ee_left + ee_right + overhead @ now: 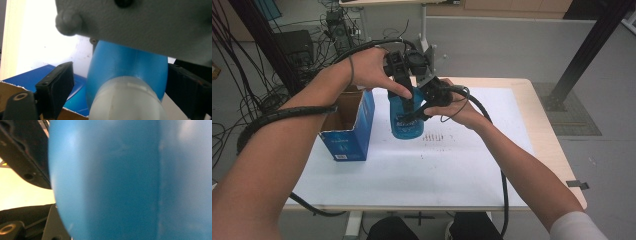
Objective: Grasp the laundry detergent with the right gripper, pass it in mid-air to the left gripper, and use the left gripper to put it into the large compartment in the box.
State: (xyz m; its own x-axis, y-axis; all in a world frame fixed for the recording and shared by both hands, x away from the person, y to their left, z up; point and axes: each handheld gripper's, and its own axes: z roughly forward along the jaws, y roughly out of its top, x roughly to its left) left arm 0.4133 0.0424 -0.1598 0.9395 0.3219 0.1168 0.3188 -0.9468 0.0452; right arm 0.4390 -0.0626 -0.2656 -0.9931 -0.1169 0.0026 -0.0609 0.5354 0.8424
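High view: table (492, 170) carries an open blue box (349, 127) | blue bottle (404, 117) is held up just right of the box | left gripper (408, 97) straddles the bottle's white neck, left jaw apart from it | right gripper (424, 106) pressed on the body, grip unclear | advice: close left fully before right lets go.

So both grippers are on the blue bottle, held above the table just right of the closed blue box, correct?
Not quite: the blue box is open, its flaps up and cardboard interior visible in the high view. The rest holds: both the left gripper and the right gripper are on the blue bottle.
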